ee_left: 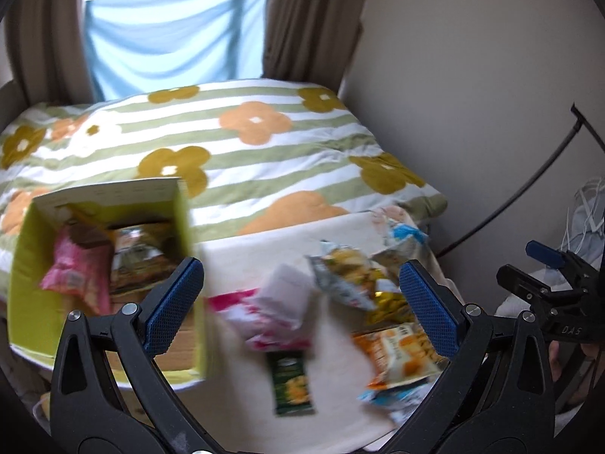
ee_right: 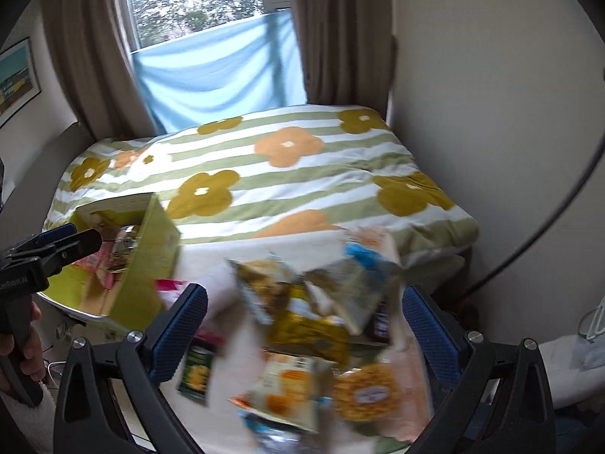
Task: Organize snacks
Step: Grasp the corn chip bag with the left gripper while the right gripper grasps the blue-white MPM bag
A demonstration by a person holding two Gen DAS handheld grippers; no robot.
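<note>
A yellow-green cardboard box (ee_left: 22, 265) stands open at the left on a cream cloth (ee_left: 242, 257) and holds a pink packet (ee_left: 72, 272) and other snack packets. It also shows in the right wrist view (ee_right: 155, 249). Loose snacks lie on the cloth: a pink-and-white packet (ee_left: 276, 310), a dark green sachet (ee_left: 293, 386), an orange packet (ee_left: 397, 352), a silver chip bag (ee_left: 344, 272). My left gripper (ee_left: 302, 302) is open and empty above them. My right gripper (ee_right: 304, 335) is open and empty over the pile, above an orange packet (ee_right: 287, 389) and a round cookie pack (ee_right: 366, 393).
A bed with a striped flower duvet (ee_left: 227, 140) lies behind the cloth. A wall (ee_left: 472, 94) is on the right with a black cable (ee_left: 529, 181). Curtains (ee_left: 306, 19) and a blue cloth (ee_left: 166, 38) frame the window.
</note>
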